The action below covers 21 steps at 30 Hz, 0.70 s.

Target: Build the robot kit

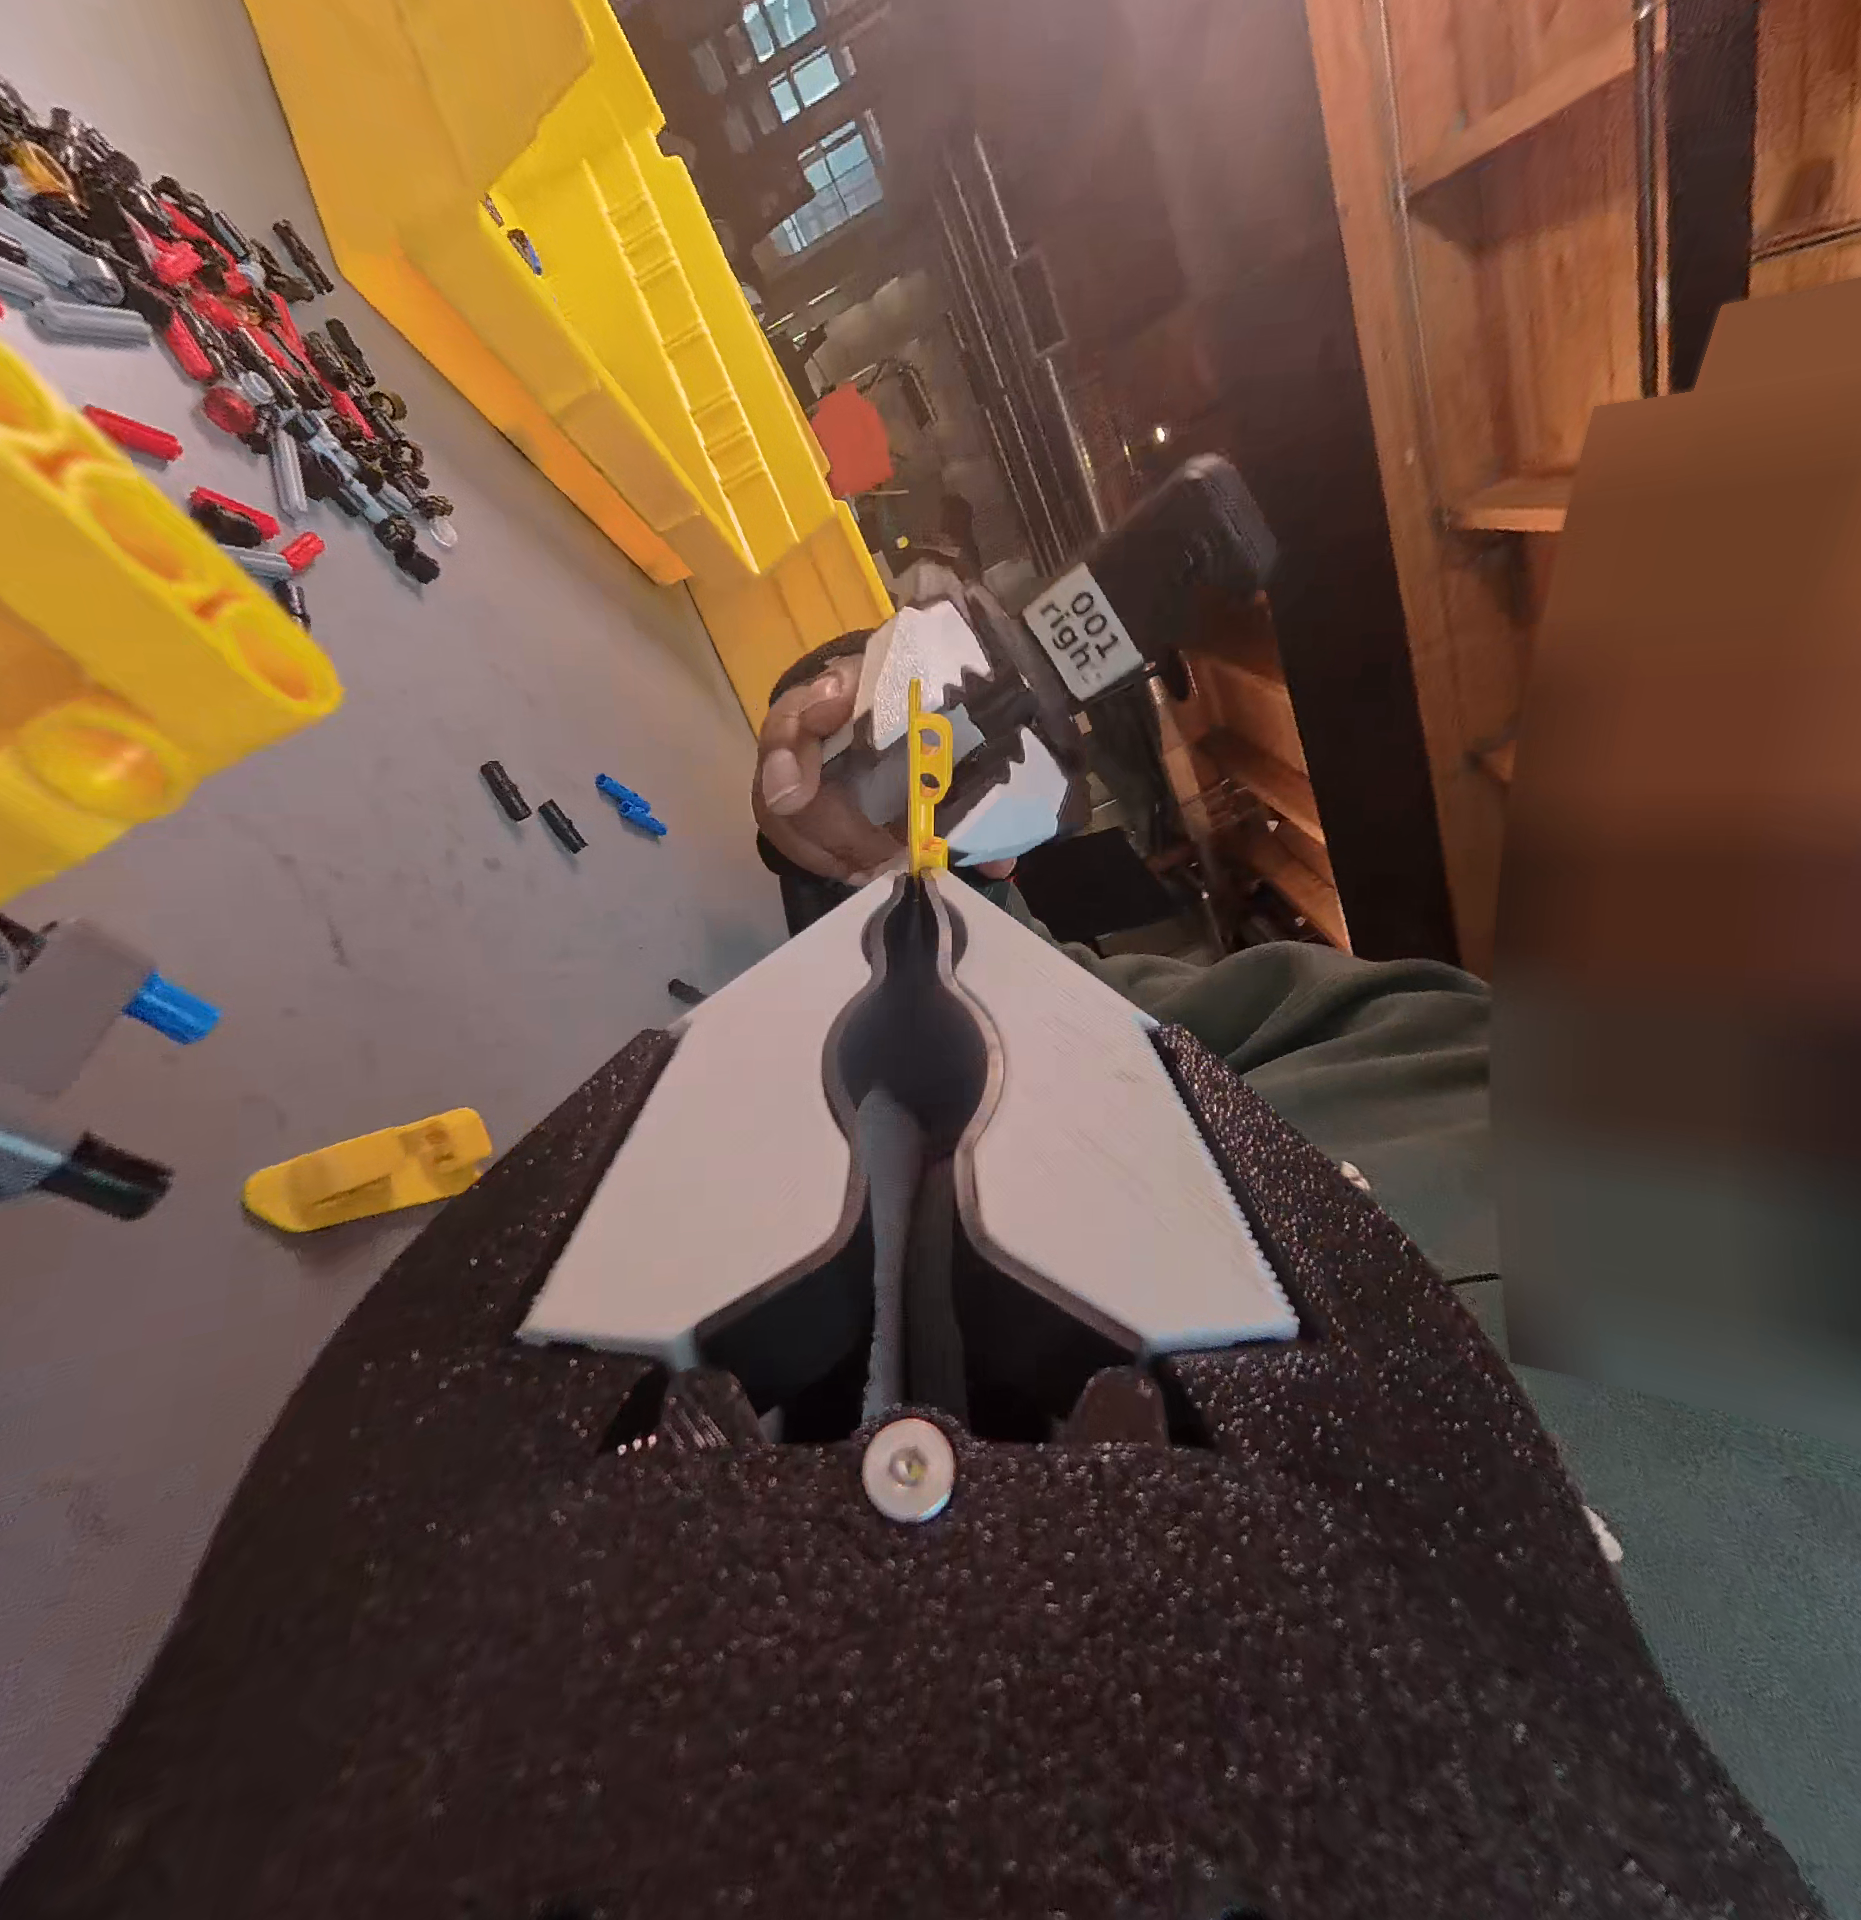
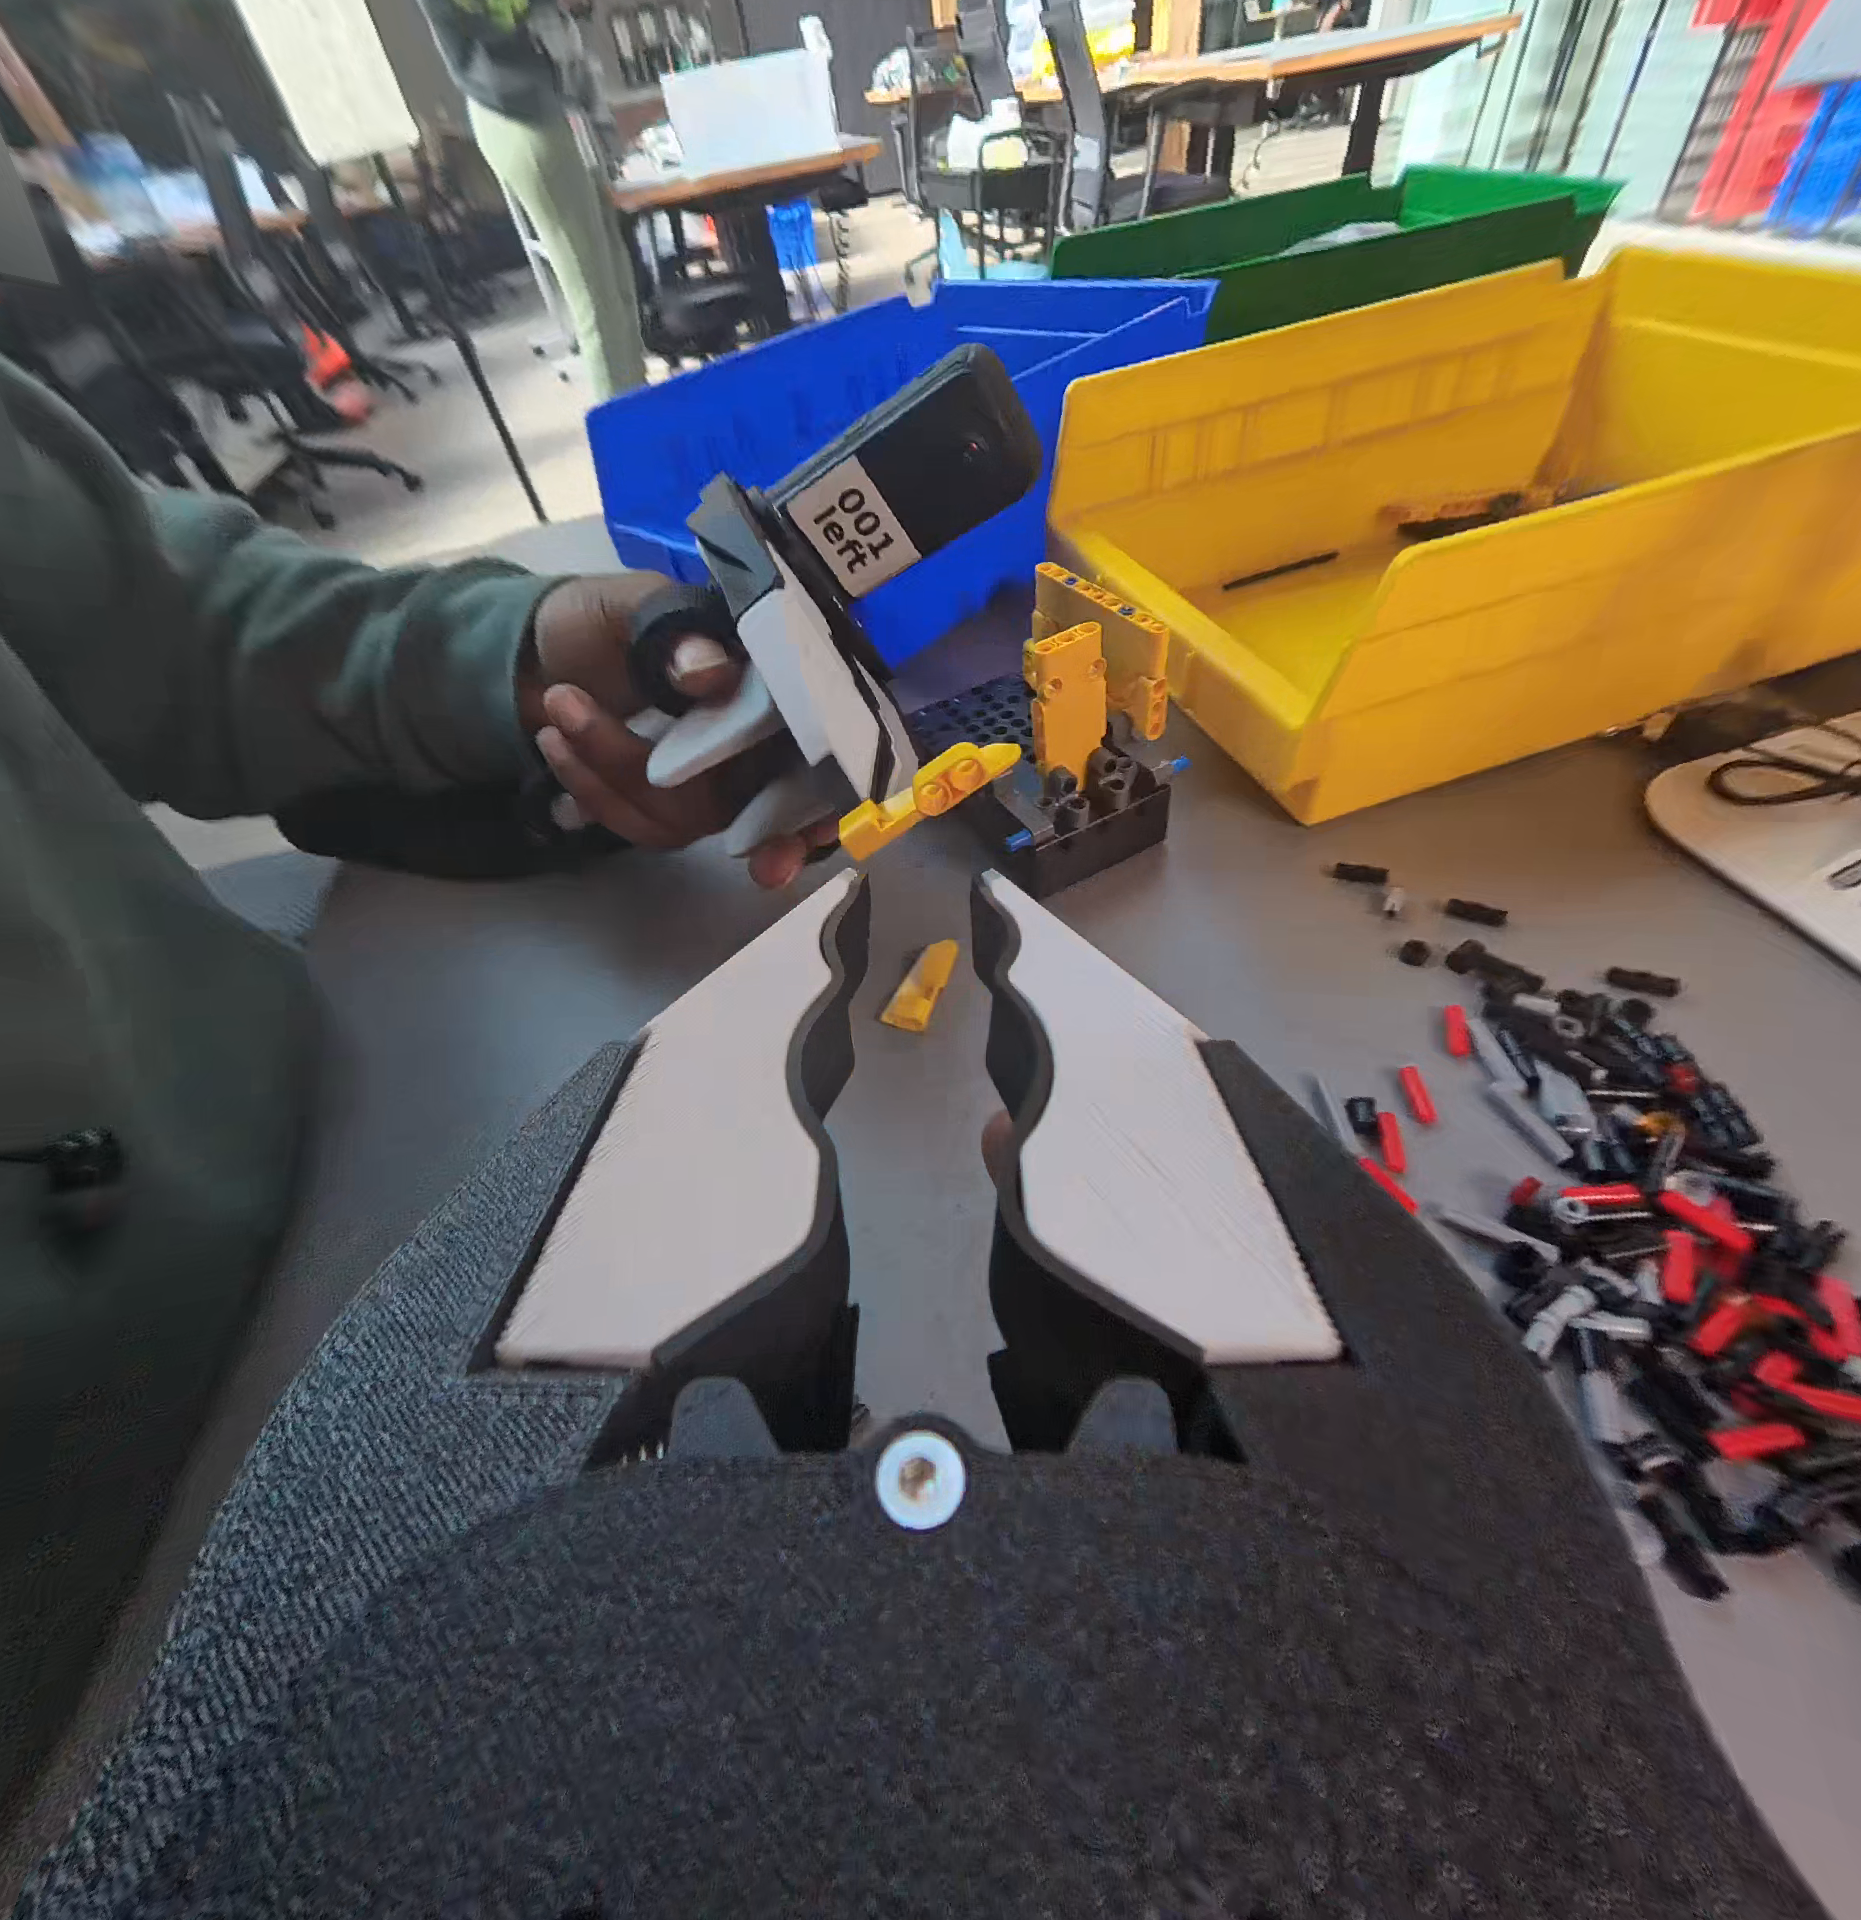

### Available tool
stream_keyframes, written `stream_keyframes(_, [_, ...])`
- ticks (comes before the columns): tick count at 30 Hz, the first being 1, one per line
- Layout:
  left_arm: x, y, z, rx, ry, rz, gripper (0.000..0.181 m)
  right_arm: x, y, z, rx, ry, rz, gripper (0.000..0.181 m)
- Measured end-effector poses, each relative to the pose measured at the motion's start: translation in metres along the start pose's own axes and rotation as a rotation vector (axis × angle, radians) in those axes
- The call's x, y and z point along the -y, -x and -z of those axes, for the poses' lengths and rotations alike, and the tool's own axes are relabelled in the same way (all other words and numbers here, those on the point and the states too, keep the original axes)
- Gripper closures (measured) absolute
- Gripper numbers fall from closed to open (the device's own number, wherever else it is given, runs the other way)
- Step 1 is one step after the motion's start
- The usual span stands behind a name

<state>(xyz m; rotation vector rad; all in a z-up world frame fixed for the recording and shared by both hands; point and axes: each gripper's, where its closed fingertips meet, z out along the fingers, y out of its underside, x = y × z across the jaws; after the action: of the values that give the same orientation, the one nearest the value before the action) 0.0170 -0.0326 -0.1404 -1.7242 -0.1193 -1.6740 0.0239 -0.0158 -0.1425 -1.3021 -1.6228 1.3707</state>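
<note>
Yellow piece (image 1: 927,774): thin flat plastic part with round holes, seen edge-on in the left wrist view and as a long angled strip with studs in the right wrist view (image 2: 926,795). Held in the air above the table (image 2: 1165,987), clamped at one end between the closed tips of the left gripper (image 1: 918,878).

Left gripper, right wrist view (image 2: 864,800): tilted downward, held by a hand (image 2: 614,727) in a dark green sleeve.

Right gripper (image 2: 915,888): jaws apart, holding nothing, just below the yellow piece. In the left wrist view (image 1: 967,748) it sits directly behind the piece; contact cannot be judged there.

On the table between the right fingers: a small yellow wedge (image 2: 921,985), lying loose.

Just beyond the piece: a black and yellow brick build (image 2: 1092,748) on a black base; close and blurred at the left edge of the left wrist view (image 1: 126,623).

Loose parts pile (image 2: 1674,1247), black, red and grey, right of the right gripper; also at upper left of the left wrist view (image 1: 230,343).

Yellow bin (image 2: 1477,540), then blue bin (image 2: 801,416) and green bin (image 2: 1321,249) behind it; only the yellow bin (image 1: 614,312) shows in the left wrist view.

Left wrist view only: two black pins (image 1: 536,805) and a blue pin (image 1: 631,805) on the table.
</note>
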Motion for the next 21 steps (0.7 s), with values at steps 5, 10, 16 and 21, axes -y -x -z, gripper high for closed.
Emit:
stream_keyframes(5, [0.001, 0.001, 0.000, -0.004, -0.011, 0.024, 0.181, -0.008, 0.007, -0.011, -0.088, 0.062, 0.221, 0.151])
stream_keyframes(10, [0.001, 0.000, 0.000, -0.002, -0.008, 0.017, 0.181, -0.005, 0.003, -0.012, -0.147, 0.053, 0.294, 0.150])
stream_keyframes(16, [-0.001, 0.001, -0.001, 0.004, -0.001, 0.009, 0.181, -0.003, 0.003, -0.011, -0.147, 0.043, 0.292, 0.151])
stream_keyframes(21, [-0.002, 0.001, -0.001, 0.009, 0.004, 0.004, 0.181, -0.002, 0.004, -0.010, -0.149, 0.037, 0.296, 0.152])
